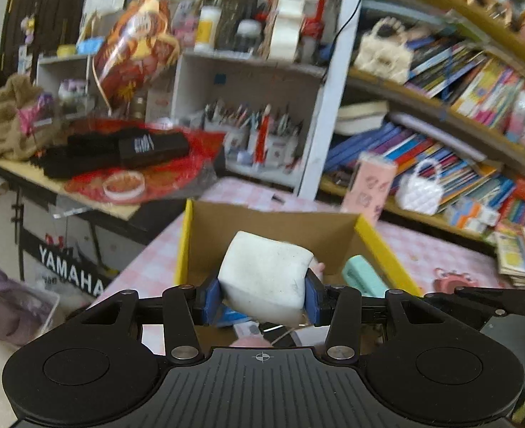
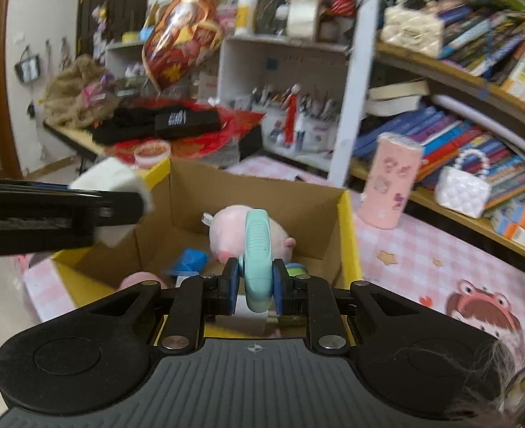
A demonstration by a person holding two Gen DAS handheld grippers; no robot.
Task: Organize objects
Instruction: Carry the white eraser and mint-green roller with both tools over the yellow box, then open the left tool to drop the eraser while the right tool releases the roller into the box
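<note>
My left gripper (image 1: 262, 296) is shut on a white foam block (image 1: 266, 274) and holds it above the open cardboard box (image 1: 280, 221) with yellow flaps. My right gripper (image 2: 255, 292) is shut on a mint-green stapler (image 2: 259, 249) and holds it over the same box (image 2: 255, 189). The stapler also shows in the left wrist view (image 1: 364, 274). In the right wrist view the left gripper and its white block (image 2: 116, 178) come in from the left, over the box's left flap. A pink plush toy (image 2: 227, 232) and a blue object (image 2: 191, 260) lie inside the box.
The box stands on a pink checked cloth (image 2: 423, 249). A pink cup (image 2: 391, 182) and a white quilted handbag (image 2: 462, 185) stand right of it by the bookshelves (image 1: 458, 107). A cluttered keyboard stand (image 1: 84, 164) is at the left.
</note>
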